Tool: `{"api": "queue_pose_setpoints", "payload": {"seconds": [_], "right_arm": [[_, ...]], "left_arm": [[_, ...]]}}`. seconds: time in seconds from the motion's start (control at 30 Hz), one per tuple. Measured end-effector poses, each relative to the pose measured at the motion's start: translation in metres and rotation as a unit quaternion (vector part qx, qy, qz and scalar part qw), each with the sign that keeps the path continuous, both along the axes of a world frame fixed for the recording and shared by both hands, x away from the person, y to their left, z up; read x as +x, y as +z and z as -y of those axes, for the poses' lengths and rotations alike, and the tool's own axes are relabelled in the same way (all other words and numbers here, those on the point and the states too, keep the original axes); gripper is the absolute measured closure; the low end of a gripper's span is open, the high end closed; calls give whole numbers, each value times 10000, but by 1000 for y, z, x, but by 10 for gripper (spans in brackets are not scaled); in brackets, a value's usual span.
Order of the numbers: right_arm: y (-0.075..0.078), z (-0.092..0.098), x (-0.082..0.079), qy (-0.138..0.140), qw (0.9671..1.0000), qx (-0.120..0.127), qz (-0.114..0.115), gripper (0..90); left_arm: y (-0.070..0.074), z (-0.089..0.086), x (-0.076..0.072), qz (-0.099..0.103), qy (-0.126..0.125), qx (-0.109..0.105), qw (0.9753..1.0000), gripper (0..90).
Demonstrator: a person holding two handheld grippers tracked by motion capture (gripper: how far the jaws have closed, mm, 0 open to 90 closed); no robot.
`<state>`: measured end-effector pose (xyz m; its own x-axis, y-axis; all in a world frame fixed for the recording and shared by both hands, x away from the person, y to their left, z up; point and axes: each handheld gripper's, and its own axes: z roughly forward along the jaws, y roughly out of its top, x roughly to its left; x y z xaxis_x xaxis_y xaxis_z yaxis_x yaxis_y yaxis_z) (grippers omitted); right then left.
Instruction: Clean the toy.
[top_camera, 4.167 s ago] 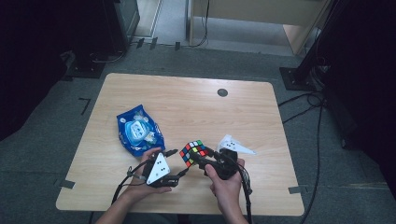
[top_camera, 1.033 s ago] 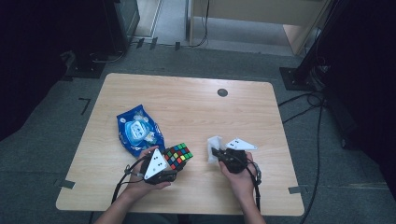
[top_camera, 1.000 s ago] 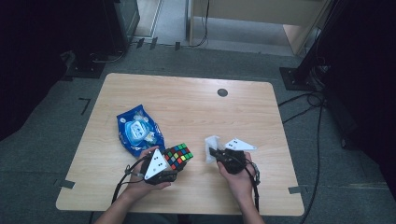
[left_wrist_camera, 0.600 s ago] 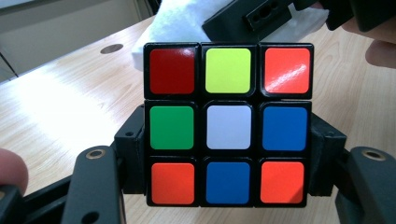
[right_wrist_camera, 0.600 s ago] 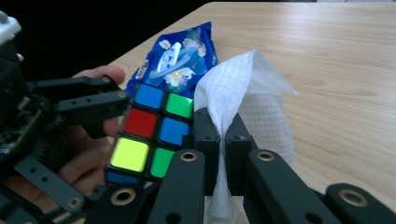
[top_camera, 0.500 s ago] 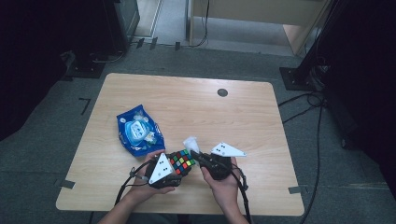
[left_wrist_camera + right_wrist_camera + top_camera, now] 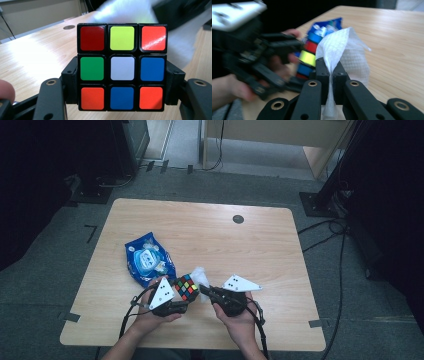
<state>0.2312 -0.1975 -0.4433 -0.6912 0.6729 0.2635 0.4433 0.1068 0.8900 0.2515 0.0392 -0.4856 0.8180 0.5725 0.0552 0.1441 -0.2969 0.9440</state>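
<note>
Left gripper view puts the puzzle cube (image 7: pixel 122 67) right up against the lens: my left gripper (image 7: pixel 122 82) is clamped on it from both sides, one black jaw pressed to each flank, with the face toward me showing a white centre square among red, yellow, green, blue and orange ones. In the high view the cube sits lifted just above the wooden table (image 7: pixel 260 245) near its front edge, between my two hands. My right gripper (image 7: pixel 331 71) has its jaws pinched together on a white wet wipe (image 7: pixel 344 47), the sheet rising out of the pinch and folding over to the far side.

Just beyond, the wipe's loose end hangs beside the cube's far face; the blur keeps me from telling whether they touch. I judge the step in hand to be wiping the cube clean: cube held steady on the left, cloth brought in on the right. The next move calls for pressing the wipe flat against a face and dragging it across, while my left grip holds firm so the cube does not twist or slip.

Farther back on the left lies the blue wipes packet (image 7: pixel 148 260), flat on the table and apart from both grippers.
</note>
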Motion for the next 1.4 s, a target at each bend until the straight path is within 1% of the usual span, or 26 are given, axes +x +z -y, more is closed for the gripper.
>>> {"api": "queue_pose_setpoints", "payload": {"seconds": [0.07,0.13,0.23,0.37,0.47,0.57,0.6,0.63,0.67,0.7,0.73,0.77,0.83,0.87,0.9,0.97,1.0,1.07,1.13,1.2,1.23,1.27,1.3,1.33,1.37,1.4], "right_arm": [[-5,5,4,-140,9998,-14,-120,879],[-6,8,5,-180,9995,91,-229,878],[0,2,1,9,9998,194,-78,877],[8,-9,-7,298,9992,268,94,875],[7,-5,-4,253,9994,237,61,875],[-4,10,5,-157,9998,55,-129,876],[-7,14,7,-260,9995,16,-182,876],[-11,21,11,-468,9986,-79,-211,876],[-13,26,13,-584,9980,-112,-233,876],[-16,34,16,-790,9964,-122,-277,875],[-17,39,18,-915,9952,-173,-287,875],[-19,47,20,-1123,9931,-257,-236,875],[-22,58,24,-1374,9897,-316,-253,868],[-24,62,25,-1496,9875,-428,-253,843],[-26,64,26,-1595,9857,-484,-258,795],[-31,69,29,-1803,9814,-555,-358,712],[-30,70,28,-1845,9808,-515,-362,665],[-26,68,26,-1890,9807,-423,-266,578],[-21,64,24,-1882,9812,-399,-167,509],[-16,60,23,-1917,9805,-431,-99,442],[-16,59,23,-1925,9801,-486,-85,423],[-15,58,23,-1978,9781,-649,-72,410],[-15,57,24,-2009,9769,-729,-74,402],[-16,57,24,-2020,9764,-756,-89,399],[-17,57,24,-2019,9767,-722,-136,395],[-17,58,24,-1998,9777,-625,-192,389]], "left_arm": [[1,0,0,11,-13,-4,10000,339],[-1,1,0,10,-41,36,10000,339],[-3,7,-2,45,-82,196,9998,339],[-3,9,-4,60,-119,204,9997,339],[-2,7,-4,68,-102,173,9998,339],[0,4,-3,64,-93,78,9999,339],[1,3,-2,52,-84,30,9999,339],[1,3,-2,38,-82,3,10000,339],[1,2,-1,35,-60,6,10000,339],[1,1,-1,27,-47,6,10000,339],[1,0,0,16,-28,6,10000,339],[1,0,0,2,-25,-1,10000,339],[1,0,1,-11,-12,-5,10000,339],[1,1,1,-9,-9,-3,10000,339],[1,1,0,-16,-17,-7,10000,339],[1,2,0,-16,-30,9,10000,339],[1,2,0,-20,-34,15,10000,339],[0,2,1,-28,-32,7,10000,339],[0,3,1,-50,-20,18,10000,339],[0,3,1,-54,-21,31,10000,339],[0,3,1,-53,-21,27,10000,339],[0,3,1,-53,-22,26,10000,339],[0,2,1,-49,-21,21,10000,339],[0,2,1,-46,-22,23,10000,339],[0,2,1,-46,-21,11,10000,339],[0,2,1,-49,-19,3,10000,339]]}}
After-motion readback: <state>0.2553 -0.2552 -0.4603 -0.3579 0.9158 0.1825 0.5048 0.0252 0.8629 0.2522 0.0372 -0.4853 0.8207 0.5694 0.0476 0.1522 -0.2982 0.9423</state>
